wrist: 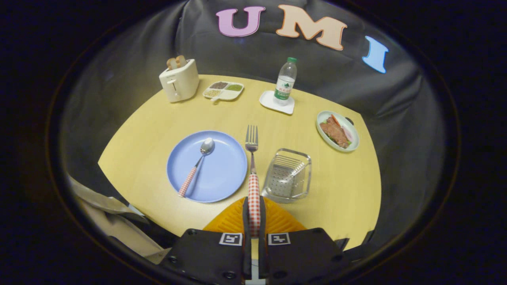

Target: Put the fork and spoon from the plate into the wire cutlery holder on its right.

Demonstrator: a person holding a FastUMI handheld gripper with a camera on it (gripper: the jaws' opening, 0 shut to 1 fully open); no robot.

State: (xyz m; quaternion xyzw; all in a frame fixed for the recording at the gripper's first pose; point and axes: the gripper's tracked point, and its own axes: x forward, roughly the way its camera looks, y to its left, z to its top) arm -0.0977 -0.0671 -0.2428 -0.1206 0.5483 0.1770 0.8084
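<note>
Staged dining setup inside a recording booth, not a real home kitchen. Black cloth wall draped all around behind a pale yellow table. Laid out like a mock meal: white toaster with bread slices at the far left, divided snack tray just right of it, water bottle standing on a white coaster at the far middle, oval dish of meat to the right. Nearer, blue plate and wire cutlery holder side by side.
</note>
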